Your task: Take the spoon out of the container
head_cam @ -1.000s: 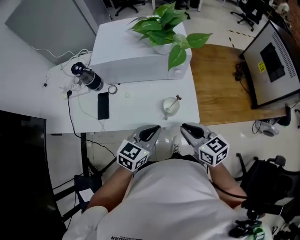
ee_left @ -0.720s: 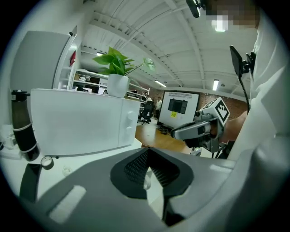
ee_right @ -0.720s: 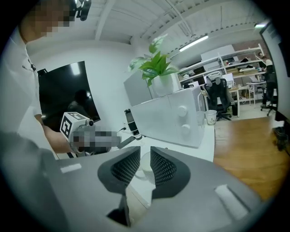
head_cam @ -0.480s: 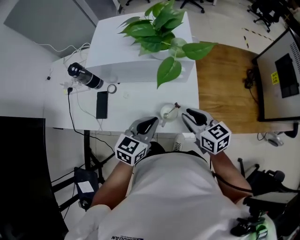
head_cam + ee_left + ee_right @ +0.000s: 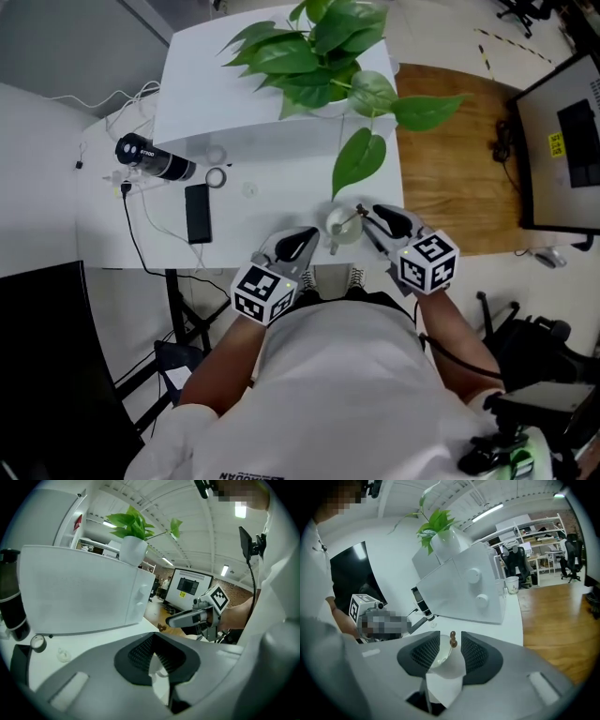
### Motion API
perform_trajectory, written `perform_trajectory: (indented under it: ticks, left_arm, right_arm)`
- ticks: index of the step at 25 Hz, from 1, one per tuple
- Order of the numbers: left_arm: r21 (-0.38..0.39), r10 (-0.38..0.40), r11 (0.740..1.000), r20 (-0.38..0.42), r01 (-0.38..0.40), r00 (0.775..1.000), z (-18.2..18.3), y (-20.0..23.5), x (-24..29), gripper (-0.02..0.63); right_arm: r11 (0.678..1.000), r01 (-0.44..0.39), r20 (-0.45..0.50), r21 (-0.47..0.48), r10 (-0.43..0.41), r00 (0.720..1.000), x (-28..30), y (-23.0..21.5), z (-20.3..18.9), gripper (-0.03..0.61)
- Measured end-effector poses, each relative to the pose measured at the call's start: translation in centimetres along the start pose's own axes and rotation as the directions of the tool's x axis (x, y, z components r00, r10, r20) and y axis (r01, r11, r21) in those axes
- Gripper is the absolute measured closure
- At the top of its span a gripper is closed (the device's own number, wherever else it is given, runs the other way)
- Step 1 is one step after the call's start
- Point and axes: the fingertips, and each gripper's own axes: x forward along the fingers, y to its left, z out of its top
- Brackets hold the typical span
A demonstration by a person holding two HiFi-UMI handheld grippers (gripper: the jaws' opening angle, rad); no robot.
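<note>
A small white cup (image 5: 339, 226) stands near the white table's (image 5: 262, 220) front right corner. A spoon (image 5: 357, 210) with a brown beaded end leans out of it to the right. My right gripper (image 5: 368, 216) is at the cup's right side. In the right gripper view its jaws (image 5: 451, 645) are opening, and the spoon's beaded end (image 5: 453, 639) stands between the pads without touching them, above the cup (image 5: 444, 663). My left gripper (image 5: 307, 238) hovers just left of the cup, its tips (image 5: 153, 641) together with nothing in them.
A big white box (image 5: 272, 103) with a leafy plant (image 5: 323, 42) on top fills the table's far side. A black bottle (image 5: 150, 159), a tape roll (image 5: 217, 177), a black phone (image 5: 197, 213) and cables lie at the left. Wooden floor (image 5: 450, 178) lies past the right edge.
Both grippers have moved forward from the table's front edge up to the cup. The right jaws have spread wider and now flank the spoon's handle.
</note>
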Motion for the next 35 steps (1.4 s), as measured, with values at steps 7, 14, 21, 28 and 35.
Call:
perform_trajectory:
  ticks: [7,14,21,28,35]
  left_arm:
    - [-0.007,-0.042,0.999,-0.012,0.041,0.999,-0.4,0.8,0.2,0.609]
    - [-0.021,-0.053,0.998,-0.023,0.052,0.998,-1.0,1.2,0.1,0.609]
    - [-0.033,-0.045,0.998,-0.026,0.044,0.999,-1.2,1.5,0.0,0.609]
    - [-0.036,-0.04,0.999,-0.019,0.039,0.999,-1.0,1.5,-0.1,0.609]
    - [-0.028,-0.035,0.999,-0.007,0.035,0.999,-0.6,1.0,-0.4,0.609]
  right_arm:
    - [1.0,0.016,-0.044,-0.003,-0.016,0.999,1.9,-0.7,-0.7,0.445]
    - [1.0,0.014,-0.066,0.0,-0.014,0.998,2.9,-0.8,-1.2,0.445]
    - [1.0,0.003,-0.083,-0.009,-0.004,0.997,3.3,-0.8,-1.4,0.519]
    - [1.0,0.002,-0.085,-0.027,-0.005,0.996,3.2,-0.6,-1.2,0.526]
    - [1.0,0.001,-0.036,-0.03,-0.002,0.999,1.6,0.0,0.5,0.528]
